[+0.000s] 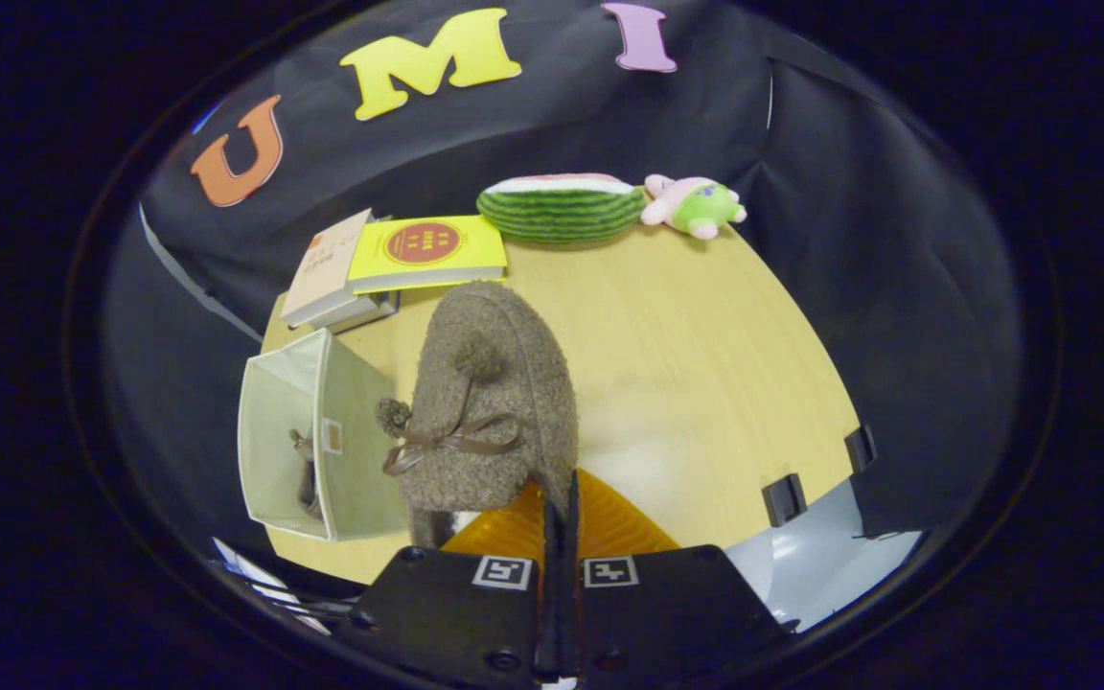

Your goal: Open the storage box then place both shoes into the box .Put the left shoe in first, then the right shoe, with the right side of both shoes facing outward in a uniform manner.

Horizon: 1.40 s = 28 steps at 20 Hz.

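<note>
My gripper (pixel 560 498) is shut on the heel edge of a brown woolly shoe (pixel 494 402) with a ribbon bow and pom-poms. The shoe hangs toe-away above the wooden table (pixel 705 383), its orange sole (pixel 600 522) showing beside my fingers. To the left of the shoe stands the white fabric storage box (pixel 298 441), open at the top. Inside it I see part of another brown shoe (pixel 306 474). The held shoe is beside the box, outside its wall.
Two books, a yellow one (pixel 427 251) on a pale one (pixel 327 268), lie at the table's far side beyond the box. A watermelon-slice plush (pixel 562 206) and a pink-green plush toy (pixel 696 204) sit at the far edge. Black clips (pixel 784 498) mark the near right edge.
</note>
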{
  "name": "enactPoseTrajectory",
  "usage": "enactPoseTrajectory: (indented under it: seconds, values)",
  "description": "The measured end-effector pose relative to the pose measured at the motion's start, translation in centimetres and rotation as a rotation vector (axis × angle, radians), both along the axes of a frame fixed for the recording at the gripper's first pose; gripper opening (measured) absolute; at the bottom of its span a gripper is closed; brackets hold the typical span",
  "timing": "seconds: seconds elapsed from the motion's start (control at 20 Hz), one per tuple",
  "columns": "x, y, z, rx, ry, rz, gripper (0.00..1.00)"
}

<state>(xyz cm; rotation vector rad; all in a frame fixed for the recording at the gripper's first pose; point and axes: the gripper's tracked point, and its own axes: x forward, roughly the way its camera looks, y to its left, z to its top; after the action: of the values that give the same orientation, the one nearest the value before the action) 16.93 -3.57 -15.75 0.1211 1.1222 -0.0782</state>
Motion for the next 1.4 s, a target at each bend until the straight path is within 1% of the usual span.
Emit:
enactPoseTrajectory:
  seconds: [0.3, 0.45, 0.6, 0.7, 0.85, 0.95, 1.25, 1.4]
  values:
    - [0.3, 6.6, 2.3, 0.025, -0.033, 0.056, 0.06]
    - [0.2, 10.3, 2.3, 0.037, -0.033, 0.083, 0.06]
    - [0.5, 14.5, 2.5, 0.056, -0.064, 0.126, 0.06]
    - [0.7, 17.3, 2.3, 0.105, -0.084, 0.127, 0.06]
    - [1.9, 20.5, 1.9, 0.222, -0.130, 0.072, 0.06]
    - [2.5, 22.3, 1.2, 0.268, -0.152, 0.067, 0.06]
    - [2.5, 24.6, -1.9, 0.255, -0.144, 0.076, 0.08]
    - [3.3, 25.1, -2.7, 0.259, -0.165, 0.075, 0.09]
